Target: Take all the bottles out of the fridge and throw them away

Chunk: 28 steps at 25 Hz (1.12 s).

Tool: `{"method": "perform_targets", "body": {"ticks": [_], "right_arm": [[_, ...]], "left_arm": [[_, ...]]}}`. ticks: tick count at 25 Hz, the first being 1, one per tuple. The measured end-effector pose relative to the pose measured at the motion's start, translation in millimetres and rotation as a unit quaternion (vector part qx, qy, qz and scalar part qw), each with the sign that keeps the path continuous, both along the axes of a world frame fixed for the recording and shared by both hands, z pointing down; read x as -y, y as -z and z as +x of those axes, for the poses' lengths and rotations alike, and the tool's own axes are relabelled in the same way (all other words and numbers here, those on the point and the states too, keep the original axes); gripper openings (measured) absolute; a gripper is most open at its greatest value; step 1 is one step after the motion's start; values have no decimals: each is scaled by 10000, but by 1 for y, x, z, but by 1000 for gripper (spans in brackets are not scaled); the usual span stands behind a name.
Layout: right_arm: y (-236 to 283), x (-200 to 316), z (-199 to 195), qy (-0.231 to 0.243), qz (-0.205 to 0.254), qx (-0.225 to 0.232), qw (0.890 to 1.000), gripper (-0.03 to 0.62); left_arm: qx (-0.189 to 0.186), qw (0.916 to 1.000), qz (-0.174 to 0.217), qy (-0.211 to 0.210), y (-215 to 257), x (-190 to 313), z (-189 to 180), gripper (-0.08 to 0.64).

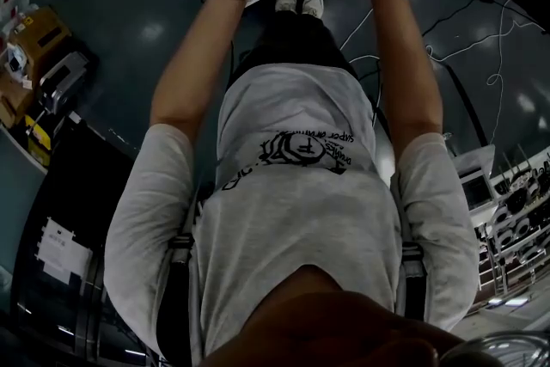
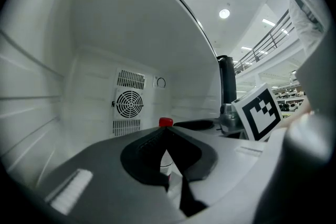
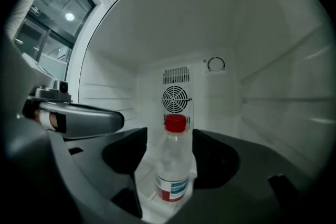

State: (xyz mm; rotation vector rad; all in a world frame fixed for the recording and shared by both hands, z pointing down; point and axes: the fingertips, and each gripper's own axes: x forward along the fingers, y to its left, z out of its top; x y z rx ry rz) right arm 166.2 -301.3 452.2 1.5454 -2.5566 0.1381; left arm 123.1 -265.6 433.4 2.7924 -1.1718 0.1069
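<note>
I'm at the picking stage: both grippers are reaching into the fridge (image 3: pixel 273 86), and nothing has been lifted yet. My right gripper (image 3: pixel 170 157) has its jaws spread wide, one on each side of the bottle (image 3: pixel 172 173), which stands upright on the white fridge floor in front of the fan grille (image 3: pixel 175 98). It's clear plastic with a red cap and a label low on the body. The pads don't look to be pressing on it, though the wide lens makes the gap on the right side hard to judge.

My left gripper (image 2: pixel 167 136) has its jaws together with nothing in them. The red cap pokes up just beyond its tips. The head view shows only the person's arms and the marker cubes, not the fridge interior.

Next I'd ease the right gripper forward so the pads sit around the bottle's middle, above the label. Then I'd close gently, since thin plastic will likely buckle, and lift straight up before drawing it out. I see no other bottles from here.
</note>
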Motion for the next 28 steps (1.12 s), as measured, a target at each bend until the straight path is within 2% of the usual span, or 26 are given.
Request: {"method": "perform_targets", "body": {"ticks": [10,28], "right_arm": [[-8,18,-4,-44,-63,53,10000,241],[-10,22,-4,-100,-105,-116,9998,224]], "left_arm": [[58,10000,-4,51,-6,11,1,9],[51,9999,-39,146,-7,11,-11,9]]}}
